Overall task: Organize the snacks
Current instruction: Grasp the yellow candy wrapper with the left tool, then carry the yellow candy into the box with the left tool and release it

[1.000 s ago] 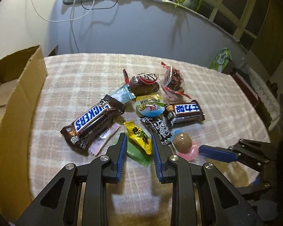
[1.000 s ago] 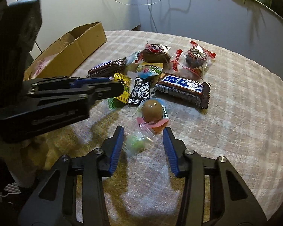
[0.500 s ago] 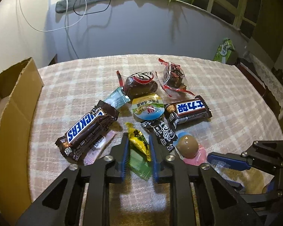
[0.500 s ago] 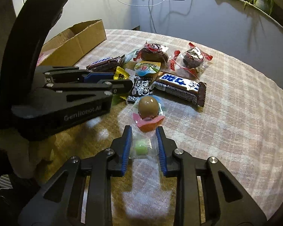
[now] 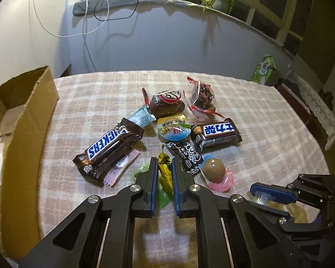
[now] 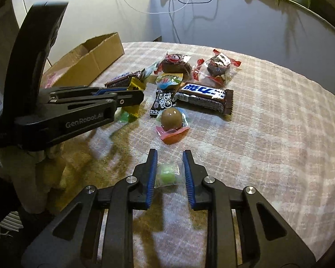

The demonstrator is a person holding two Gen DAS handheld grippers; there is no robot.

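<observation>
My left gripper (image 5: 164,167) is shut on a yellow candy packet (image 5: 164,169), lifted a little above the checked tablecloth; it also shows from the side in the right wrist view (image 6: 134,87). A green packet (image 5: 162,195) lies under it. My right gripper (image 6: 168,159) is shut on a clear-wrapped green candy (image 6: 167,175), held above the cloth. On the table lie a Snickers bar (image 5: 109,146), a second chocolate bar (image 5: 217,132), a black packet (image 5: 186,154), a brown egg on a pink base (image 5: 215,170), a jelly cup (image 5: 173,129) and two wrapped cakes (image 5: 167,102).
An open cardboard box (image 5: 17,120) stands at the table's left edge; it also shows in the right wrist view (image 6: 87,62). A pink packet (image 5: 120,166) lies under the Snickers bar. A green bag (image 5: 263,69) stands beyond the far right edge. A wall runs behind the table.
Both grippers closed on their candies: the left on the yellow packet, the right on the green candy. Both have since lifted and pulled back slightly.
</observation>
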